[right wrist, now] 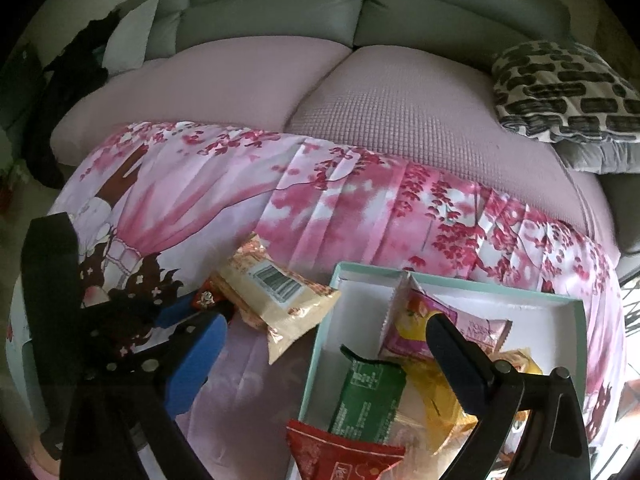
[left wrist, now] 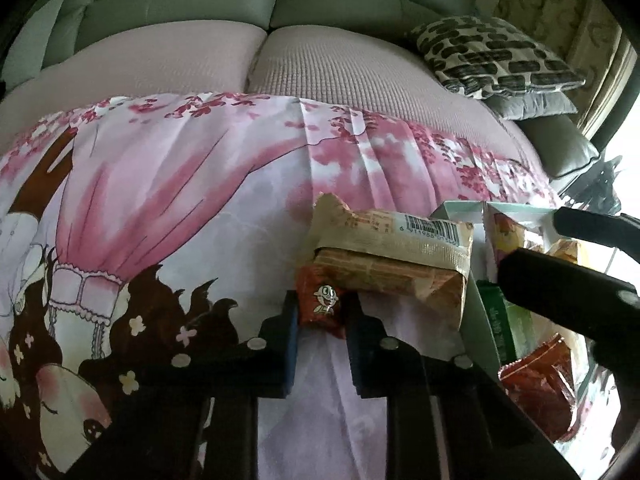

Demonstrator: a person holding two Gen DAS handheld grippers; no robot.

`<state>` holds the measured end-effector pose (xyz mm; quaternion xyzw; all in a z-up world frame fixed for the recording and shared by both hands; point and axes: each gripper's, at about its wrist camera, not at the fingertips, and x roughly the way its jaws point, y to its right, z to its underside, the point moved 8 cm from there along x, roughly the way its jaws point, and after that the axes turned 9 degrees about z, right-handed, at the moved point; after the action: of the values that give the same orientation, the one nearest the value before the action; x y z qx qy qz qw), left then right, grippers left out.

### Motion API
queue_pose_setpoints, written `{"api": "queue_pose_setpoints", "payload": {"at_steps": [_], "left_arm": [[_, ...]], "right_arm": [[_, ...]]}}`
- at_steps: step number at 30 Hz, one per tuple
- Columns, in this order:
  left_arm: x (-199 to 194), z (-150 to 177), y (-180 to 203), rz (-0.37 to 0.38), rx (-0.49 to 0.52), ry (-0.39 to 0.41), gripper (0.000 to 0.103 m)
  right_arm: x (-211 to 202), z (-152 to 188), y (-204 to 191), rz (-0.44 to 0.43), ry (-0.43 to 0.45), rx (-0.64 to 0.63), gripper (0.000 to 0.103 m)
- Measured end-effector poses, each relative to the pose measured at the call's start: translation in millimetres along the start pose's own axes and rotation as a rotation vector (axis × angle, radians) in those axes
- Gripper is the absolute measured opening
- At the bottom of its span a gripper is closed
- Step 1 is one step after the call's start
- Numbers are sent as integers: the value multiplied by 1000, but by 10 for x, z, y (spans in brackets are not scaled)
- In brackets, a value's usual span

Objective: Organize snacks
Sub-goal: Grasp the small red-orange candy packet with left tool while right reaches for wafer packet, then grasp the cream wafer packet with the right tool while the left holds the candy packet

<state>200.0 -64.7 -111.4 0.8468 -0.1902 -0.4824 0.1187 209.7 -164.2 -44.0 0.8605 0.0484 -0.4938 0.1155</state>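
1. A pink cherry-blossom printed cloth covers the surface before a grey sofa.
2. The left claw is closed on a small red foil snack packet, beside the beige biscuit pack.
3. Next, I judge: carry it to the pale-green cardboard box.
4. The right claw hangs open and empty over that box.

Red packet, pink floral cloth

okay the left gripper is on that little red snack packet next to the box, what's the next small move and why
Probably lift the small red packet clear and carry it toward the box. The left gripper is already shut on it, and the packet lies on the cloth partly tucked under the beige cracker pack, outside the box where other snacks already sit.
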Motion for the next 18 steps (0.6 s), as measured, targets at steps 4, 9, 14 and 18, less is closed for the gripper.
{"api": "queue_pose_setpoints", "payload": {"at_steps": [4,9,14,18], "left_arm": [[-75,2,-104,-10,-34,4,21],[-224,3,-318,-60,-88,15,21],[-415,7,-576,-107,-171,37,21],[-555,-1,-676,-123,-200,57,21]], "right_arm": [[50,-42,-98,2,-4,-32,97],[164,-77,-295,4,-27,-97,91],[312,-84,-499,-13,-54,-165,90],[447,-57,-614,-4,-70,-230,90]]}}
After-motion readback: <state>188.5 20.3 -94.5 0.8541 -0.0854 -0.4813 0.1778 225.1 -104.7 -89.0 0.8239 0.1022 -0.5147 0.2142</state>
